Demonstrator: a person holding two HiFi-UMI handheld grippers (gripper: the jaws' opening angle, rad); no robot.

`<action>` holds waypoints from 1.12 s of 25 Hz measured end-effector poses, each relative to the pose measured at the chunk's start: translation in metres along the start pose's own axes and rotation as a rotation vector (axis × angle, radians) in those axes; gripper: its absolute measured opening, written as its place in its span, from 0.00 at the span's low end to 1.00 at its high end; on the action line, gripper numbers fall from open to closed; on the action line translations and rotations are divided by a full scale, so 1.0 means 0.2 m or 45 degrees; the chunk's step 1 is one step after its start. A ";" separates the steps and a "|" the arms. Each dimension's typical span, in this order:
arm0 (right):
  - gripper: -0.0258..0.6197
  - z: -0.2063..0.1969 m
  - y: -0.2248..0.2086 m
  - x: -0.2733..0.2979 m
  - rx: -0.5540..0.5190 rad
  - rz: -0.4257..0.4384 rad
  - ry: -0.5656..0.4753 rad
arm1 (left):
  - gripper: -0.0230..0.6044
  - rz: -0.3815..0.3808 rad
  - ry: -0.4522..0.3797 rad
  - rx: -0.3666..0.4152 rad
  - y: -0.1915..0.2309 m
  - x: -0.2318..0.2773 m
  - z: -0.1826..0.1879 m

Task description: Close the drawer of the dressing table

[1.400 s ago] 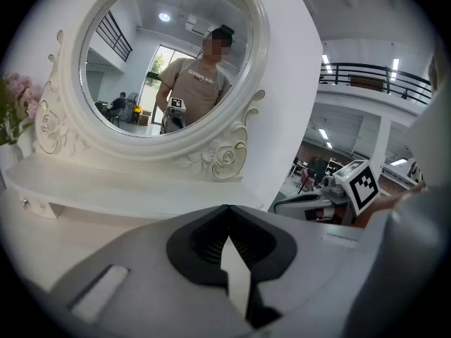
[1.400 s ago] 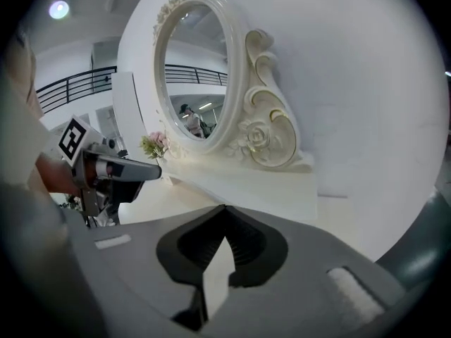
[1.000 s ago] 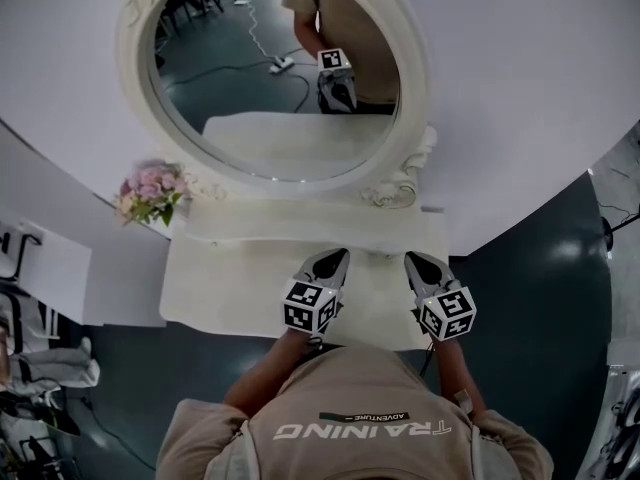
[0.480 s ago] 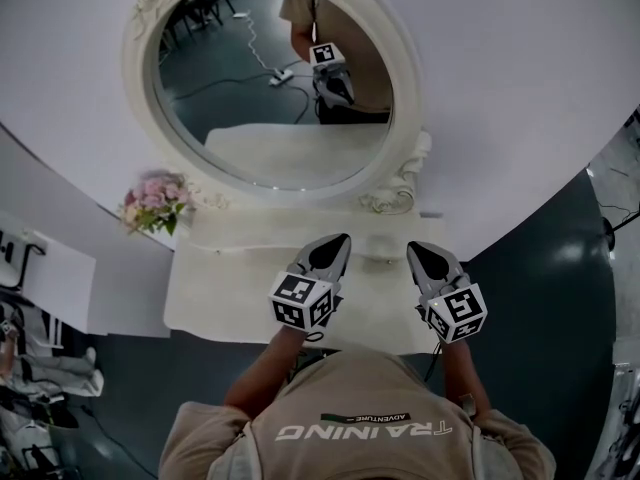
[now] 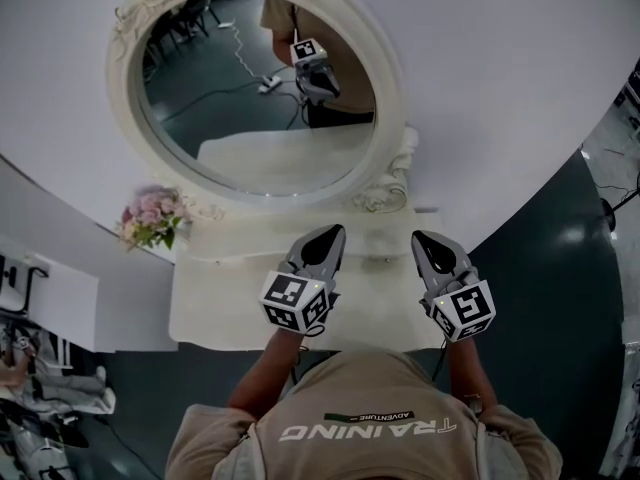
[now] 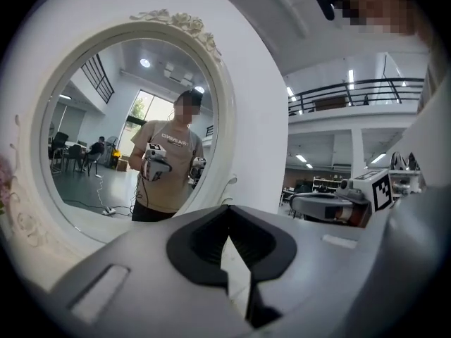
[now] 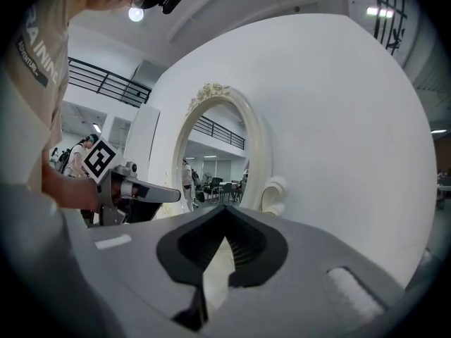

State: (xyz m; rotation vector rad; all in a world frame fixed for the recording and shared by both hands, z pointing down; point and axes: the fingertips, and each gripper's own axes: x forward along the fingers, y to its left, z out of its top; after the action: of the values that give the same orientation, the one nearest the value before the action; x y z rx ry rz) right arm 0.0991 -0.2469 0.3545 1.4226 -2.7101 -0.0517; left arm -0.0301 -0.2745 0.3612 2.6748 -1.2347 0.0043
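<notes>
Cream-white table point(image 5: 215, 298) below an oval mirror point(image 5: 225, 108), two tools over its top.
Pale wall point(image 5: 500, 88) fills most of the head view, with the ornate-framed mirror on it at 11 o'clock, reflecting the person. The table lies at centre. Its near edge at 6 o'clock runs under the person's chest, so the drawer cannot be made out. The left tool point(image 5: 325, 236) and right tool point(image 5: 428, 238) sit side by side, pointing to 12 o'clock, each clenched tip to tip on nothing. Pink flowers point(image 5: 150, 218) stand at 9 o'clock.
</notes>
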 end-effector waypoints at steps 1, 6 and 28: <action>0.04 0.00 -0.01 -0.01 0.001 -0.008 -0.003 | 0.07 -0.008 -0.002 -0.010 -0.01 0.00 0.00; 0.04 0.00 -0.03 -0.02 0.007 -0.023 -0.002 | 0.07 0.007 0.052 0.024 -0.01 -0.02 -0.06; 0.04 -0.07 -0.01 0.03 0.008 0.006 0.061 | 0.07 0.027 0.121 0.090 0.04 0.01 -0.15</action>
State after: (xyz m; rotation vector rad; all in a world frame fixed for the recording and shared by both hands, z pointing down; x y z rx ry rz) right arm 0.0981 -0.2521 0.3692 1.4002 -2.6776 -0.0089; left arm -0.0331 -0.2757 0.3926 2.6866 -1.2557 0.1792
